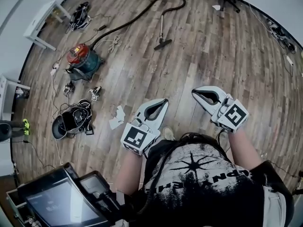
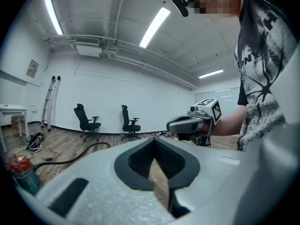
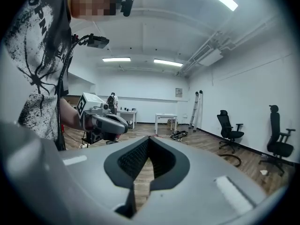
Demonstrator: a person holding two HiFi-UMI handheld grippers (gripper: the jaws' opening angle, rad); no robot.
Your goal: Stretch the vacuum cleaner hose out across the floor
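The hose [image 1: 137, 14] loops from the vacuum cleaner [image 1: 81, 59] at left to the nozzle [image 1: 162, 44] right of it

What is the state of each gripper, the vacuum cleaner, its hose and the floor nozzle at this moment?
left gripper: shut, holding nothing.
right gripper: shut, holding nothing.
vacuum cleaner: standing upright on the floor.
hose: lying on the floor, curved back at its far end, not touched by either gripper.
floor nozzle: resting on the floor, apart from both grippers.
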